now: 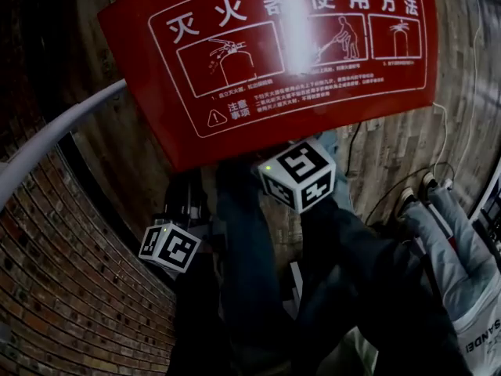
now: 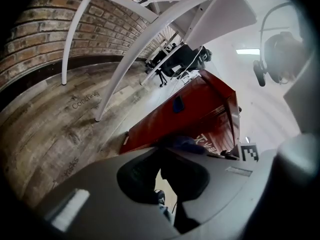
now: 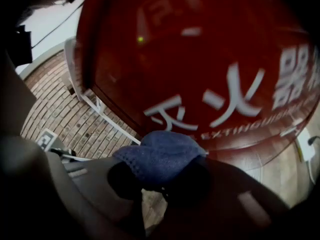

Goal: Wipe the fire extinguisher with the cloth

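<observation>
A red fire extinguisher box (image 1: 266, 61) with white printed use instructions fills the top of the head view. Its lettered face (image 3: 200, 59) looms right in front of the right gripper view. My right gripper (image 3: 162, 178) is shut on a bunched blue cloth (image 3: 160, 156), held just short of the red face; I cannot tell whether the two touch. Its marker cube (image 1: 297, 173) sits below the box's lower edge. My left gripper (image 2: 160, 173) is shut with nothing in it, lower left of the box, beside its marker cube (image 1: 168, 247). The cloth (image 2: 187, 144) also shows beyond the left jaws.
A brick wall (image 1: 70, 288) curves along the left, crossed by a white metal tube (image 1: 55, 131). Cables and a plug (image 1: 415, 194) lie on the wooden floor (image 2: 55, 129) at right, near a white bag (image 1: 470, 280). The person's legs (image 1: 250, 288) stand below.
</observation>
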{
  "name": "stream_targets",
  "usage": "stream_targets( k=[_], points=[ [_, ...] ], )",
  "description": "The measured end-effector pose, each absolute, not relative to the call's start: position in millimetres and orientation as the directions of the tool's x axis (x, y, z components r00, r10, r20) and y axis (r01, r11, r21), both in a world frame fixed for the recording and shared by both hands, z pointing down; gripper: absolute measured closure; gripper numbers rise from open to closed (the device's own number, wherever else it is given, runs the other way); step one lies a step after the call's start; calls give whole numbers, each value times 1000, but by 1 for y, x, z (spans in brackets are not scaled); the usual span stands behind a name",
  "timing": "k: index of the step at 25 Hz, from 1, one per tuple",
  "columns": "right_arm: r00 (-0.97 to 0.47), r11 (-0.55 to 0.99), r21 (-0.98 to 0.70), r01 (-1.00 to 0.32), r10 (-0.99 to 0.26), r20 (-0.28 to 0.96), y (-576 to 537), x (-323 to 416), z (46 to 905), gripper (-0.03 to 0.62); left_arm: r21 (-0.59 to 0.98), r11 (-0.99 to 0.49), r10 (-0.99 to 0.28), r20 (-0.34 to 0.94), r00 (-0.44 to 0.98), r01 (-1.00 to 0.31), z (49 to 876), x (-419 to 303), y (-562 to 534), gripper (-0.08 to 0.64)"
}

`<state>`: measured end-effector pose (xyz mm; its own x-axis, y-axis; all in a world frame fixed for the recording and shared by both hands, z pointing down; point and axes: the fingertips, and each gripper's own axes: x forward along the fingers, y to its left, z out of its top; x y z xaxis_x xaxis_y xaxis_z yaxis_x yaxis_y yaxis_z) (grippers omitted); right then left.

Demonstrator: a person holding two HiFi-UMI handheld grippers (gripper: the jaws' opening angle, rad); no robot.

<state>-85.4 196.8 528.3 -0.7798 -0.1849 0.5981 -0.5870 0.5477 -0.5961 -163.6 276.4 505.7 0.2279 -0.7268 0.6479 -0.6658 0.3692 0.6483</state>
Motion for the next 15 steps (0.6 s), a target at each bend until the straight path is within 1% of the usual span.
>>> stream_targets(
  k=[3,6,8,10,12,13,15],
  points=[
    [-794,600,-560,-571,-230,563,190,-58,479,509,651,371,-741,637,211,-662,486,-163,277,560],
    [-792,646,-520,-558,-229,566,193,-39,439,509,675,356,-763,609,216,-647,459,-154,274,560],
    [-783,681,-481,-552,-224,581,197,-31,416,509,682,346,-767,601,224,-645,443,-146,271,560],
    [-743,709,-405,-577,-250,621,195,-18,397,509,683,331,-772,593,229,-651,426,-138,267,560],
    [-664,736,-266,-623,-318,676,183,3,378,509,686,310,-782,578,233,-658,408,-130,260,560],
    [-617,757,-166,-632,-361,699,173,15,367,509,689,299,-788,568,236,-660,400,-127,257,560],
    [-535,807,67,-587,-449,716,148,33,342,509,696,276,-800,548,243,-662,383,-122,250,560]
  ],
)
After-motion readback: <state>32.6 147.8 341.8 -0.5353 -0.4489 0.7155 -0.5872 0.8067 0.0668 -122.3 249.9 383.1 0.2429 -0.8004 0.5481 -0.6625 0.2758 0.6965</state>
